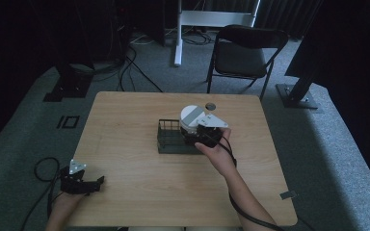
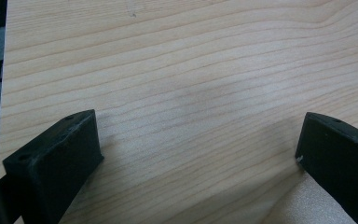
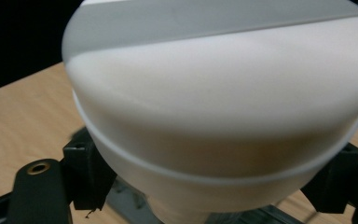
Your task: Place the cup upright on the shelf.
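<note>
A white bowl hangs tilted over the right end of a dark wire rack at the middle of the wooden table. My right gripper is shut on the bowl from the near side. In the right gripper view the bowl bulges between the two black jaws, with my right gripper clamped on its lower part and the rack's dark frame below. My left gripper rests at the table's near left corner. Its jaws stand wide apart over bare wood, so my left gripper is open and holds nothing.
A small dark round object lies on the table behind the rack. A black folding chair stands beyond the far edge. Cables trail on the grey carpet at the left, and black stand bases flank the table.
</note>
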